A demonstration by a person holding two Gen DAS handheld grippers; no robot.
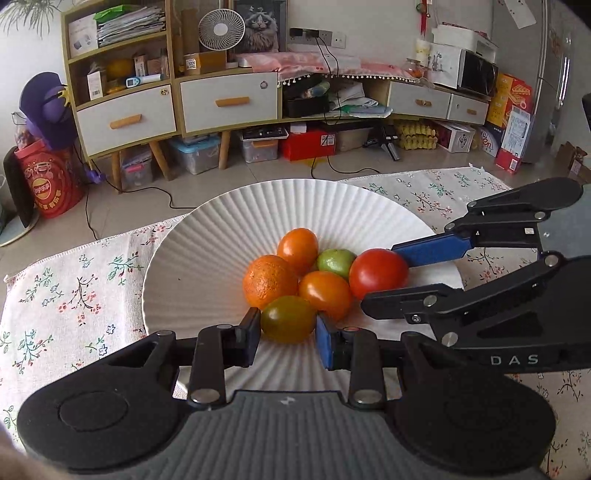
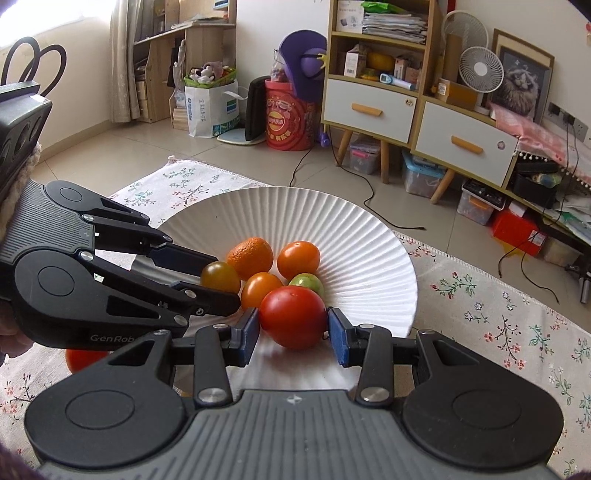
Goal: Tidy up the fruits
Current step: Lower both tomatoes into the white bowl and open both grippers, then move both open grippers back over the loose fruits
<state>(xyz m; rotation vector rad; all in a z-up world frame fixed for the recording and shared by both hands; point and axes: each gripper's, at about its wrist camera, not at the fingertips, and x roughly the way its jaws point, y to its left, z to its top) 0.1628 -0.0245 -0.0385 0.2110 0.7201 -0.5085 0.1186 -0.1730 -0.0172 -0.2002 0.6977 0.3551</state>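
Evidently both claws close on fruit in the plate (image 1: 192,258): left gripper (image 1: 288,332) pinches the olive tomato (image 1: 288,319) at 6 o'clock, right gripper (image 2: 293,332) the red tomato (image 2: 291,317). Soft, slippery skins; grip the widest middle, gently.

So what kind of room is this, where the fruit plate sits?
Most likely a lived-in home living room: a wooden sideboard with drawers, a small desk fan, a framed cat picture, and storage boxes on the tiled floor.
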